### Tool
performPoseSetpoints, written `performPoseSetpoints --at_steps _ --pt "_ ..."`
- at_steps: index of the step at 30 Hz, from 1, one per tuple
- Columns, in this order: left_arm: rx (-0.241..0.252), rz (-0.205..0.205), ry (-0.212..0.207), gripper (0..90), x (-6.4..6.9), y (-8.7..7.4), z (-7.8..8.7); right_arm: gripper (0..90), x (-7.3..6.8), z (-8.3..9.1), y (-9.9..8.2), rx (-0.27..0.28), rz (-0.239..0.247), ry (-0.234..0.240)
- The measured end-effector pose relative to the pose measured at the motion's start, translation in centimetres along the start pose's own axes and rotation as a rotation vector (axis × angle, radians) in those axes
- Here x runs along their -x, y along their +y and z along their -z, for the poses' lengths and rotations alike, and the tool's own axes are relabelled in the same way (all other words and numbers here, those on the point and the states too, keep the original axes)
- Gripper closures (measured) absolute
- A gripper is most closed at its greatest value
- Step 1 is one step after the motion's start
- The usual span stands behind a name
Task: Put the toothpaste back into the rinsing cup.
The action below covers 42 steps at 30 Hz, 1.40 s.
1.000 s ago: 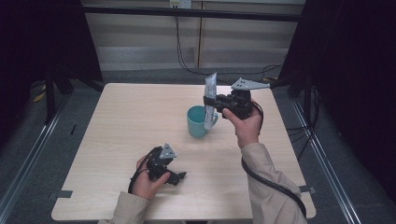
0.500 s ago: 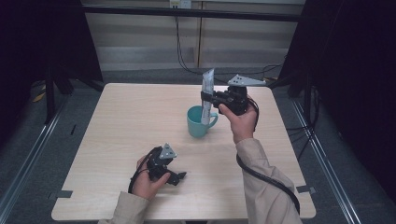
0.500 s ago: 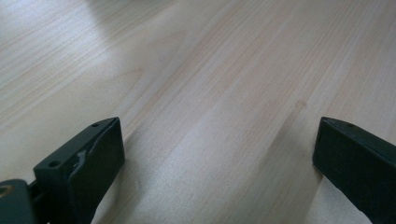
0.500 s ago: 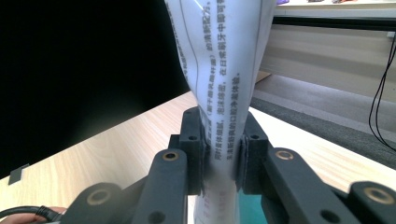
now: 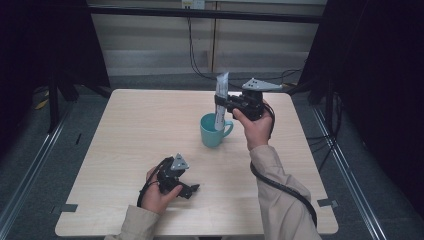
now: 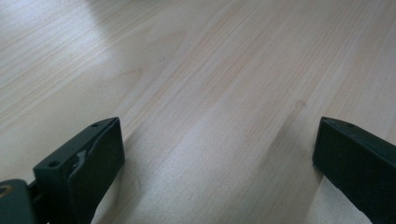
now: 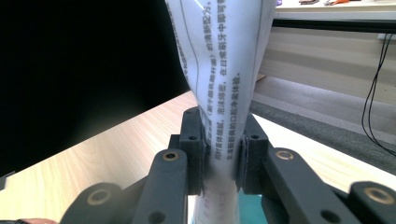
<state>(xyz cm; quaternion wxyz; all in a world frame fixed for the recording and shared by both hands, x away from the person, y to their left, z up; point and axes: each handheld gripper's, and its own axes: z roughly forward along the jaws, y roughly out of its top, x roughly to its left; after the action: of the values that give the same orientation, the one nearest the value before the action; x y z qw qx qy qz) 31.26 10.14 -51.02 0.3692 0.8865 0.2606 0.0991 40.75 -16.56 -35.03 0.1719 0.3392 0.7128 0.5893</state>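
A teal mug point(image 5: 214, 132) stands near the middle of the wooden table point(image 5: 140, 125). My right gripper point(image 5: 220, 103) is shut on a white tube with printed text point(image 5: 220, 95), held upright with its lower end inside the mug. The right gripper view has the tube point(image 7: 219, 70) pinched between the two black pads, the teal mug rim point(image 7: 250, 210) just below. My left gripper point(image 5: 192, 190) rests low on the table near the front edge, held by a hand. Its jaws stand wide apart over bare wood point(image 6: 210, 116) in the left gripper view, nothing between them.
The table's far edge meets a low wall with cables point(image 5: 195, 55) hanging down. Dark curtains point(image 5: 380, 75) hang at the right and left. A cable point(image 5: 280, 185) trails from the right gripper along the sleeve. Floor rails point(image 5: 30, 165) run beside the table.
My right gripper has shifted left with the tube and brought it upright over the mug, its lower end now inside. The left gripper has stayed put.
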Motion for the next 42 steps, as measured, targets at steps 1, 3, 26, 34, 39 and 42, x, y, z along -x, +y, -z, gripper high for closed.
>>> performPoseSetpoints --at_steps 1,3,26,34,39,42 --pt "0.0 0.0 0.0 1.8 0.0 0.0 0.0 75.4 0.0 -0.1 0.0 0.0 -0.006 0.0" --pt "0.0 0.0 0.0 1.8 0.0 0.0 0.0 75.4 0.1 -0.2 0.0 0.003 -0.007 -0.003" --pt "0.002 0.003 0.001 1.8 0.0 0.0 0.0 75.3 1.3 -3.2 -2.9 -0.027 -0.012 -0.036" --pt "0.002 0.003 0.0 1.8 0.0 0.0 0.0 75.1 1.2 -3.9 -4.1 -0.045 -0.01 -0.039" --pt "0.002 0.002 0.0 1.8 0.0 0.0 0.0 75.0 1.1 -4.2 -4.9 -0.06 -0.007 -0.041" --pt "0.002 0.005 -0.002 1.8 0.0 0.0 0.0 75.0 1.1 -4.3 -5.5 -0.075 -0.008 -0.045"
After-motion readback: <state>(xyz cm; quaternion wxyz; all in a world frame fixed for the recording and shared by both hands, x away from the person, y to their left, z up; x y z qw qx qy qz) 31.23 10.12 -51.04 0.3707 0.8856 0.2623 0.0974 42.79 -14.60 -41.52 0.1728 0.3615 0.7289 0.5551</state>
